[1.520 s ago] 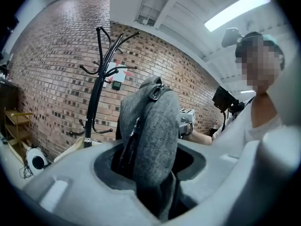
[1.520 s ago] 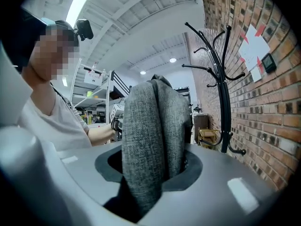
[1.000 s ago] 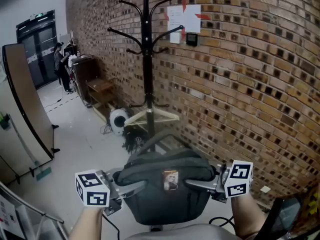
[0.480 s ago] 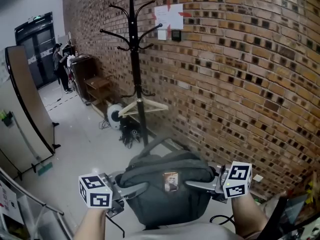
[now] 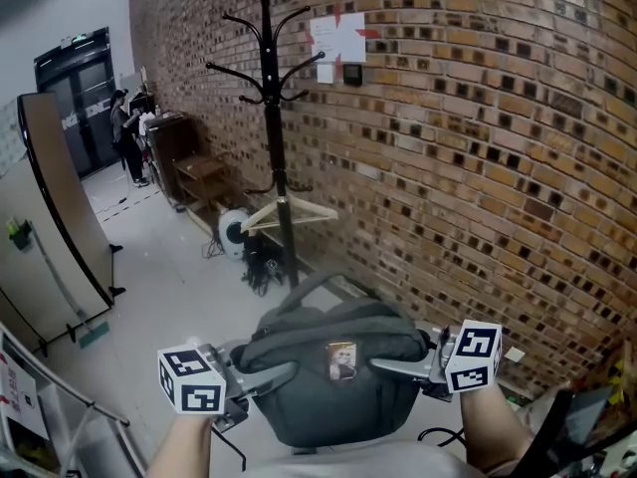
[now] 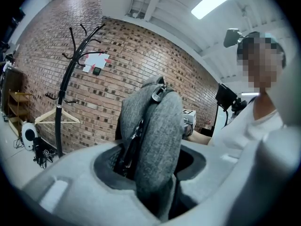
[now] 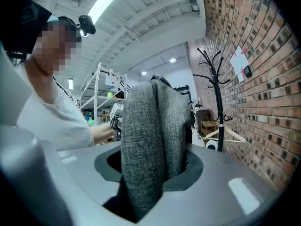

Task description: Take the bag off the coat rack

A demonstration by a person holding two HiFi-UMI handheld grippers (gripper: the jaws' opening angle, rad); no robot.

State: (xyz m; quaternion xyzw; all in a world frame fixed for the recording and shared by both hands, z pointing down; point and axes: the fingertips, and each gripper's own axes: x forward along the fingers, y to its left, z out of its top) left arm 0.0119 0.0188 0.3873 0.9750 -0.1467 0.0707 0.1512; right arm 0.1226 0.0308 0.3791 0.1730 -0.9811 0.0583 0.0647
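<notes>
Two grippers hold one grey bag point(image 5: 333, 396) between them. The left gripper point(image 5: 271, 374) has its jaws closed narrow on the bag's left end. In the left gripper view a thick fold of grey fabric with a zipper point(image 6: 156, 92) stands pressed between the jaws. The right gripper point(image 5: 396, 367) has its jaws closed the same way on the bag's right end, and in the right gripper view a fold of the same fabric fills the gap between them. The bag is in the air, low in front of the person. Its strap point(image 5: 317, 276) makes an arch above its top, and a small rectangular label point(image 5: 341, 359) is on the side that faces the person.

The bag is well apart from the coat rack point(image 5: 276, 137), on the near side of it, and does not touch it. The coat rack is black and upright, and it stands just beside the brick wall point(image 5: 478, 157). A wooden hanger point(image 5: 289, 214) hangs on the lower part of the coat rack. Near the foot of the coat rack, to its left, a round white device point(image 5: 237, 235) is on the floor point(image 5: 169, 297). On the wall, just to the right of the coat rack's top, some paper sheets point(image 5: 339, 36) are stuck. Far behind the coat rack, to its left, a person point(image 5: 126, 137) stands near a dark door point(image 5: 75, 78).
</notes>
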